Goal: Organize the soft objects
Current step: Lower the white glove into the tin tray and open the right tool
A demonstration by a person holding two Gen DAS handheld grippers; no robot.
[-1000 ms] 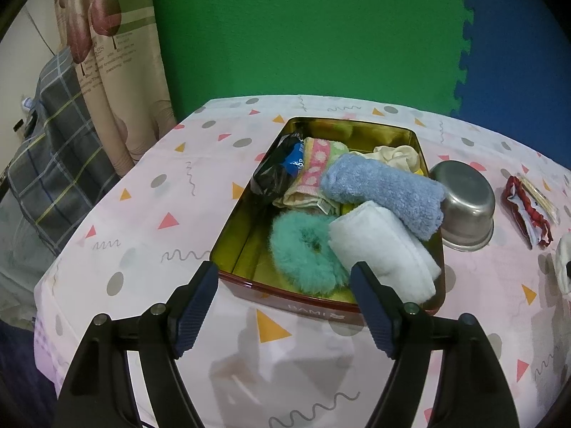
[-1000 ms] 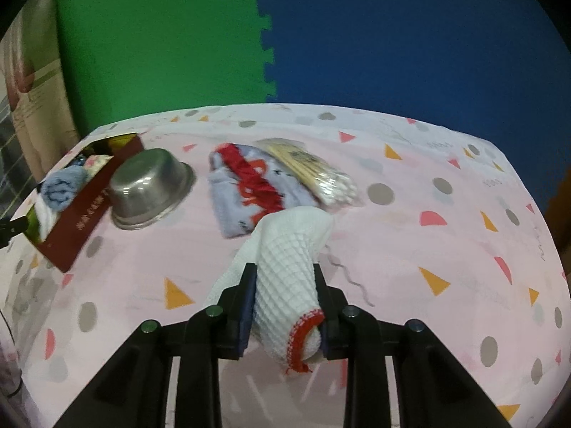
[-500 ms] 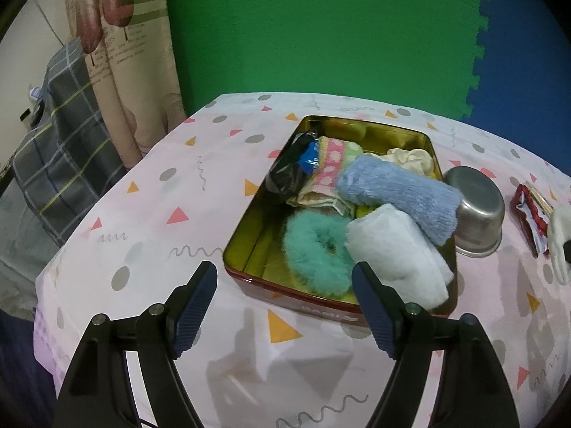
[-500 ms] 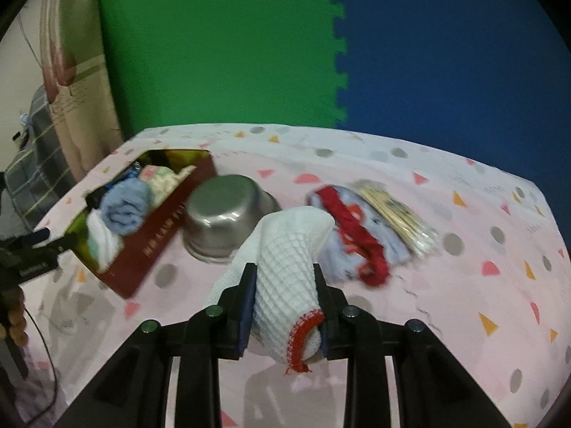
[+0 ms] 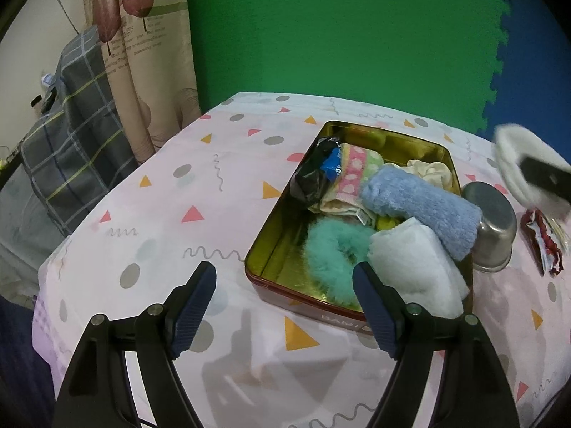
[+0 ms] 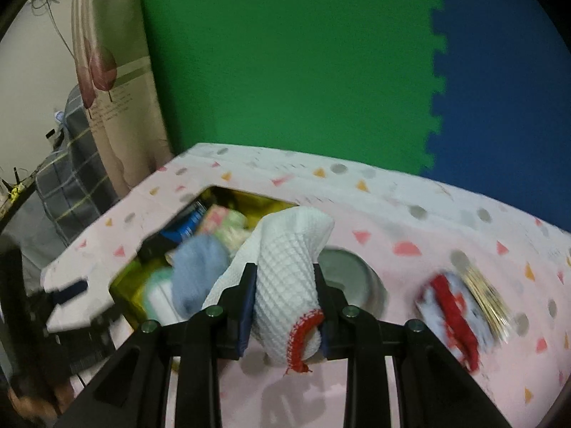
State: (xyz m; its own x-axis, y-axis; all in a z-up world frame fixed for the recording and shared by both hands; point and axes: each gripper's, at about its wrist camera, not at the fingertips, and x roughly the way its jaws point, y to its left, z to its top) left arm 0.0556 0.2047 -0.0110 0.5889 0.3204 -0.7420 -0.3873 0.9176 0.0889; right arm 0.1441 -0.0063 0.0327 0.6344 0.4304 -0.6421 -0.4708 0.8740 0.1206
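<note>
Pinching a white mesh cloth (image 6: pixel 285 285), the right gripper (image 6: pixel 283 306) hangs above the tin (image 6: pixel 125 285).

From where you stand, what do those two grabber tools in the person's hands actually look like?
Both look alike. The left gripper has two black plastic arms that spread in a V, each with a round silver bolt head near the tip and a dark blue ribbed pad on its inner face. The right gripper has the same black frame, silver bolts and blue pads. No sleeves show, and I see no markings on either.
</note>
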